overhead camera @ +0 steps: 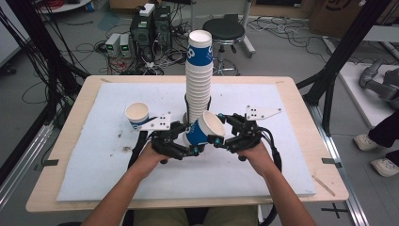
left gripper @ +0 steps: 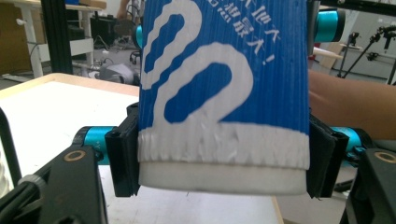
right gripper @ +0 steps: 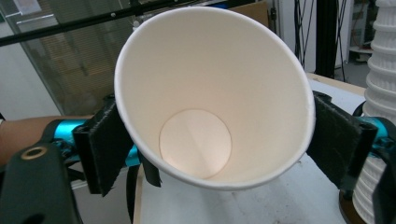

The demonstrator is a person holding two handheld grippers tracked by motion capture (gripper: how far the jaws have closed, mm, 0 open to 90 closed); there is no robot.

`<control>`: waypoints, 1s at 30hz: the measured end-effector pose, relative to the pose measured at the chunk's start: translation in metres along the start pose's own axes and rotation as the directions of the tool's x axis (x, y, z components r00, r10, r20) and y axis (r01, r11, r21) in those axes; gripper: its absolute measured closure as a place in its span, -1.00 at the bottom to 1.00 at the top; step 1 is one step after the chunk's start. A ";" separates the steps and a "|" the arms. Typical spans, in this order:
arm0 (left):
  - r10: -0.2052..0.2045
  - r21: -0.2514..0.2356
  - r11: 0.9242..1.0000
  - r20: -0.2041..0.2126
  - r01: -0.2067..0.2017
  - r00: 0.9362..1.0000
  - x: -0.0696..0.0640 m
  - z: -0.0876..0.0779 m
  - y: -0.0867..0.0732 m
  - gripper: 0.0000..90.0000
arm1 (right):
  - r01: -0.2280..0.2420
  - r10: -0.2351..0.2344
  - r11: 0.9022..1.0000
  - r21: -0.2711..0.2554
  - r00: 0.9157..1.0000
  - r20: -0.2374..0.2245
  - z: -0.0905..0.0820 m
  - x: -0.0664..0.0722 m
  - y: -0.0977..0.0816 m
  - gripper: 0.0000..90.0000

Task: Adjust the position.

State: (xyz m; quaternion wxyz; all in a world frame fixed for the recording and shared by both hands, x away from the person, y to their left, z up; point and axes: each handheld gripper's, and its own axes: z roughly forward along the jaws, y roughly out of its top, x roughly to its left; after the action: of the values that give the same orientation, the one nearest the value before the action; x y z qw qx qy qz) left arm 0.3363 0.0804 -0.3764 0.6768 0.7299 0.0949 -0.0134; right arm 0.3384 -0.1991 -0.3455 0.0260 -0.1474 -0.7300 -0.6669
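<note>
A blue and white paper cup (overhead camera: pixel 203 128) hangs tilted above the middle of the white mat (overhead camera: pixel 103 160), held from both ends. My left gripper (overhead camera: pixel 190 139) is shut on its lower part; in the left gripper view the black pads (left gripper: pixel 122 158) press the cup (left gripper: pixel 224 93) just above its base. My right gripper (overhead camera: pixel 217 128) holds the rim end. In the right gripper view the cup's open mouth (right gripper: pixel 205 93) faces the camera, and the pads (right gripper: pixel 105 144) touch its wall on both sides. The cup is empty inside.
A tall stack of cups (overhead camera: pixel 198 70) stands right behind the held cup, seen also as ribbed cups (right gripper: pixel 380 70) at the right. A single upright cup (overhead camera: pixel 137 114) sits left of my left gripper. A stool (overhead camera: pixel 223 32) and computers (overhead camera: pixel 150 28) stand beyond the table's wooden edge (overhead camera: pixel 188 79).
</note>
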 end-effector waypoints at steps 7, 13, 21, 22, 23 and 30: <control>-0.003 0.021 1.000 0.004 0.003 1.000 -0.001 0.000 0.000 -0.33 | 0.011 -0.011 1.000 0.007 1.000 -0.018 -0.002 0.000 0.000 -0.53; 0.002 0.094 0.996 -0.040 0.002 0.999 -0.004 0.002 0.000 -0.46 | 0.028 -0.027 0.998 0.055 1.000 -0.016 -0.002 0.000 0.000 -0.52; 0.077 0.226 0.973 -0.101 -0.053 0.992 -0.008 0.003 0.003 -0.64 | 0.081 -0.090 0.973 0.215 0.995 0.032 -0.005 0.002 0.007 -0.52; 0.081 0.235 0.970 -0.090 -0.058 0.993 -0.007 0.003 0.003 -0.60 | 0.085 -0.097 0.968 0.235 0.995 0.038 -0.003 0.003 0.008 -0.52; 0.089 0.244 0.967 -0.072 -0.069 0.993 -0.007 0.004 0.004 -0.54 | 0.090 -0.102 0.965 0.245 0.994 0.035 -0.002 0.004 0.008 -0.52; 0.070 0.185 0.981 -0.047 -0.060 0.996 -0.006 0.003 0.004 -0.36 | 0.066 -0.076 0.983 0.173 0.996 0.051 0.001 0.005 0.008 -0.63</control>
State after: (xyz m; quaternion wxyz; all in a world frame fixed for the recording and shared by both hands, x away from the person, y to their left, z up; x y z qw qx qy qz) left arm 0.3312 0.0763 -0.3717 0.6041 0.7918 0.0873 0.0192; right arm 0.3356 -0.1963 -0.3363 -0.0061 -0.1374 -0.7899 -0.5976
